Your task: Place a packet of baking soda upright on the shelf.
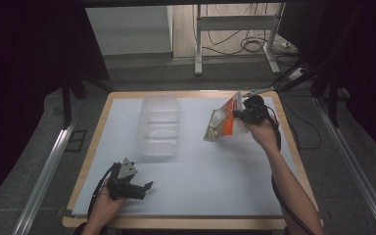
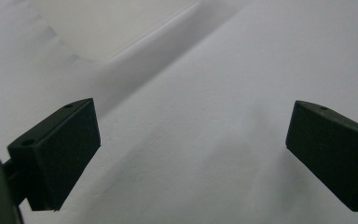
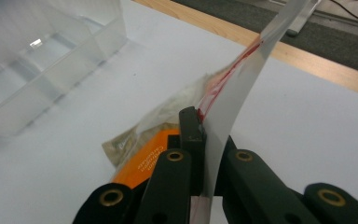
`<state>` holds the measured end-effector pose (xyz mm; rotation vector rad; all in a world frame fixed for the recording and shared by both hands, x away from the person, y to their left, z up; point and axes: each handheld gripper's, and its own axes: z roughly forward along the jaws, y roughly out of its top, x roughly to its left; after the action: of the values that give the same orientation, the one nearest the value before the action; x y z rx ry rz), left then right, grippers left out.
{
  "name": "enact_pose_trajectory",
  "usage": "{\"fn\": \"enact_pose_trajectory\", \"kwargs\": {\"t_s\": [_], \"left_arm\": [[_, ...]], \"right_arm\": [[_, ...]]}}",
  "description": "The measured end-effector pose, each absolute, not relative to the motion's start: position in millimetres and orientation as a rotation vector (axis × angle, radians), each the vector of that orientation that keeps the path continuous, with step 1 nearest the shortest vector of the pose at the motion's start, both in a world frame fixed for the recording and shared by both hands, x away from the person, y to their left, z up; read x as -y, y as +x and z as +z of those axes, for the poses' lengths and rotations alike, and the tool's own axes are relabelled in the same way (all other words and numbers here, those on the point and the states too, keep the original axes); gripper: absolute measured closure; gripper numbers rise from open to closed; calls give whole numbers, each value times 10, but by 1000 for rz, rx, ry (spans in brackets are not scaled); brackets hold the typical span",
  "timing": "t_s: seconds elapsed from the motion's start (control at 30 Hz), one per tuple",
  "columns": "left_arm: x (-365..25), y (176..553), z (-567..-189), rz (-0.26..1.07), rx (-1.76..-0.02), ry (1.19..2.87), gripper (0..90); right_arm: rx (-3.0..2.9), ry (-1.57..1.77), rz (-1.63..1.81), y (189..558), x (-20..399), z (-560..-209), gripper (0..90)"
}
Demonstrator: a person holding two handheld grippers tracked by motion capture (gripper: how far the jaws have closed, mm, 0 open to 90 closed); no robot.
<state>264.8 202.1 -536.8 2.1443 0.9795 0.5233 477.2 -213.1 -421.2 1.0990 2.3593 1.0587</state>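
Note:
A snack bag (image 1: 223, 121) with an orange label and clear film hangs above the white table sheet at the right. My right gripper (image 1: 241, 115) is shut on its edge and holds it off the table. In the right gripper view the jaws pinch the film of the bag (image 3: 177, 126), and my right gripper (image 3: 204, 135) has the film running up between its pads. A clear plastic bin (image 1: 159, 126) stands at the table's middle back and is seen again as the clear bin (image 3: 42, 60). My left gripper (image 1: 147, 188) rests low at the front left, and in its own view my left gripper (image 2: 191, 154) is open over bare sheet.
The white sheet (image 1: 196, 186) covers a wooden table (image 1: 191, 223). Beyond the far edge stand a metal desk frame (image 1: 235, 39) and floor cables (image 1: 254, 46). A rail (image 1: 49, 166) runs along the left side.

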Motion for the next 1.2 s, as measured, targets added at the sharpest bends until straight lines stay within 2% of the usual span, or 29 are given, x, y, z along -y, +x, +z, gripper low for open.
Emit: {"fn": "enact_pose_trajectory", "kwargs": {"t_s": [0.47,1.2], "left_arm": [[-2022,2648,-5365,523,-980,2135,30],[-2028,2645,-5359,523,-976,2134,30]], "right_arm": [[-2426,961,1025,4642,1969,-3843,891],[-2480,767,1011,4561,1450,-3465,892]]}}
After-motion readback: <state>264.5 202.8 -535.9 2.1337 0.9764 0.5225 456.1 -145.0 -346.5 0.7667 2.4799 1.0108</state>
